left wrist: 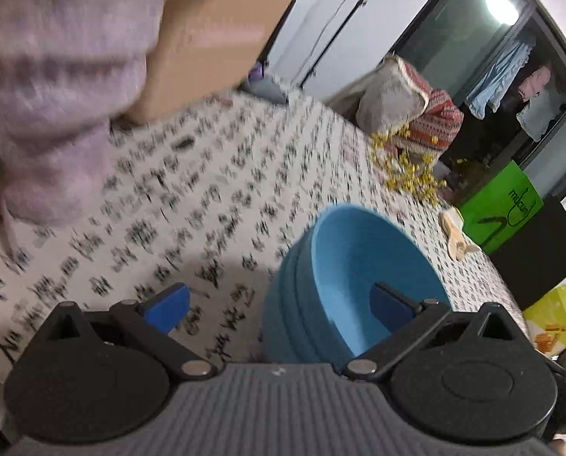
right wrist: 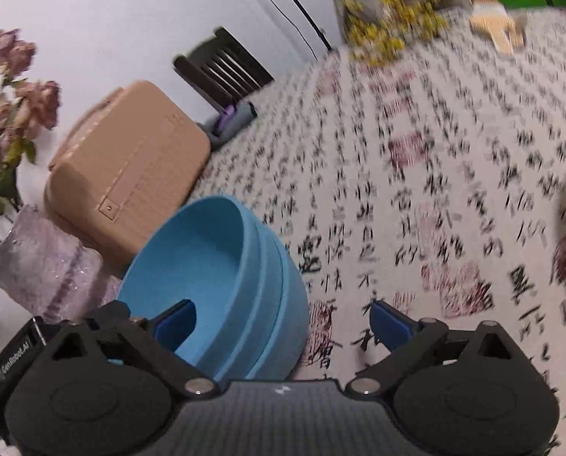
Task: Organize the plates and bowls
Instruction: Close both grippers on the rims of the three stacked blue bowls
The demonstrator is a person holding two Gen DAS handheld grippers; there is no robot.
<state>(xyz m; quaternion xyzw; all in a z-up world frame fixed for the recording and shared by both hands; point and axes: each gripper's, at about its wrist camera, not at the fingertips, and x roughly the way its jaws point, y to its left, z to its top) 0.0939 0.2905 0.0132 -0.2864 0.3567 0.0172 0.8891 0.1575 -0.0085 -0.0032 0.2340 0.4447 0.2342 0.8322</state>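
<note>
Left wrist view: left gripper (left wrist: 279, 306), jaws wide apart, holding nothing; its right finger (left wrist: 391, 306) sits over the inside of the stacked blue bowls (left wrist: 343, 266), the left finger over the tablecloth (left wrist: 192, 205). Beyond, upper left: tan case (left wrist: 214, 38).

Right wrist view: right gripper (right wrist: 283, 323), jaws spread wide, empty; left finger (right wrist: 174, 325) inside the blue bowls (right wrist: 214, 266), right finger over cloth. Beyond them: tan case (right wrist: 127, 167), chair (right wrist: 226, 68).

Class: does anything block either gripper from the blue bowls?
Nothing visible does. The left gripper and right gripper both stand open, each with one finger already over the rim of the blue bowls.
</note>
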